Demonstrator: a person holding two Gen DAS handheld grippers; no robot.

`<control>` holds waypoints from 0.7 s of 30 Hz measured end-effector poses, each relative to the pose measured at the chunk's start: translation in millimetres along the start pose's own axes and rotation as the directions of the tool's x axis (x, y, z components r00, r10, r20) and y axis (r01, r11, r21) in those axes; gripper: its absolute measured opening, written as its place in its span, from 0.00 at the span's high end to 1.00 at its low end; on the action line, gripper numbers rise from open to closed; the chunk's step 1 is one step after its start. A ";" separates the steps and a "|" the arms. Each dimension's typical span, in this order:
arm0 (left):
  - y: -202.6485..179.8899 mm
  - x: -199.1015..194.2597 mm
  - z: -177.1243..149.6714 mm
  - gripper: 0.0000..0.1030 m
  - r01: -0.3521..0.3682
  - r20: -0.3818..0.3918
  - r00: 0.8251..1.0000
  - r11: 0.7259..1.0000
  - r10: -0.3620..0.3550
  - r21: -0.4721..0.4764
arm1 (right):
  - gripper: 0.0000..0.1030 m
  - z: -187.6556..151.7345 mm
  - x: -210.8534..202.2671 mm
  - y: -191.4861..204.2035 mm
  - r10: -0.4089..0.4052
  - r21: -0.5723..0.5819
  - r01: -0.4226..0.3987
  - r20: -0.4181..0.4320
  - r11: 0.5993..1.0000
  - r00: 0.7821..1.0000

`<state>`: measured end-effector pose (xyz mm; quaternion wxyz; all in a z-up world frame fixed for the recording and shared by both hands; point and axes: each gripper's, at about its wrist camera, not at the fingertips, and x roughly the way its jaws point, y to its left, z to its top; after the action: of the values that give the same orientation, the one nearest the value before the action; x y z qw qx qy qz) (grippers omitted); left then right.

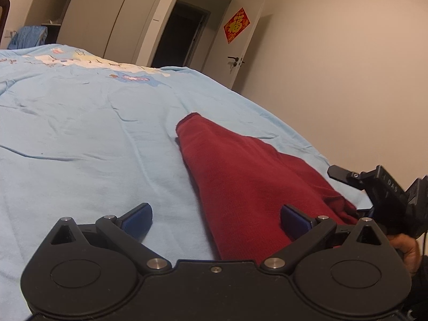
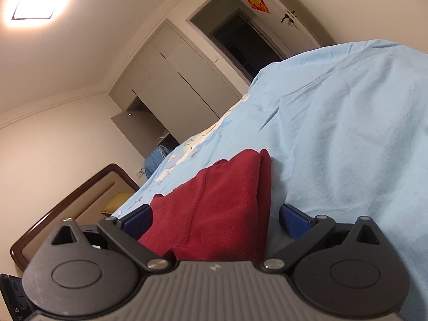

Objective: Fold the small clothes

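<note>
A dark red garment (image 1: 240, 176), folded into a long narrow shape, lies on the light blue bedsheet (image 1: 93, 133). My left gripper (image 1: 216, 222) is open just above the sheet. Its right blue pad sits over the garment's near end and its left pad over bare sheet. One black finger (image 1: 338, 173) of the other gripper shows at the right edge, held by a hand (image 1: 406, 251). In the right wrist view the red garment (image 2: 214, 200) lies between the wide-spread fingers of my right gripper (image 2: 216, 220), which is open and low over the cloth.
The bed's right edge (image 1: 267, 112) falls off toward a beige wall. Beyond it stand an open white door (image 1: 240, 42) with a red paper square, a dark doorway (image 1: 179, 32) and white wardrobes (image 2: 182, 80). A brown headboard (image 2: 80, 190) is at the bed's far end.
</note>
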<state>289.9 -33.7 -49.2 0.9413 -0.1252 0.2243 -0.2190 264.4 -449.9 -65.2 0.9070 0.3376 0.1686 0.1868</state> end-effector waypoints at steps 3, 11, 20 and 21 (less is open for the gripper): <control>-0.8 1.4 6.3 0.01 0.018 -0.002 1.000 1.000 -0.018 -0.024 | 0.05 -1.2 -1.4 1.7 -0.018 -0.004 0.018 0.001 1.000 1.000; 6.3 26.8 30.7 0.08 -0.053 -0.077 0.996 0.990 0.044 -0.129 | 0.41 -1.3 -5.6 -13.9 -0.066 0.099 0.061 0.049 0.993 0.997; 2.1 32.9 33.5 0.18 -0.089 -0.161 0.985 0.979 0.059 -0.183 | 0.56 -2.6 4.3 -16.3 -0.104 0.104 0.100 0.034 0.990 0.994; 0.9 32.6 33.8 0.20 -0.093 -0.167 0.984 0.979 0.062 -0.184 | 0.57 -2.6 5.3 -15.3 -0.106 0.101 0.102 0.032 0.990 0.994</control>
<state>332.5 -43.5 -32.1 0.9117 -0.1879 0.3240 -0.1688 271.4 -456.8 -78.3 0.9006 0.3765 0.1782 0.1242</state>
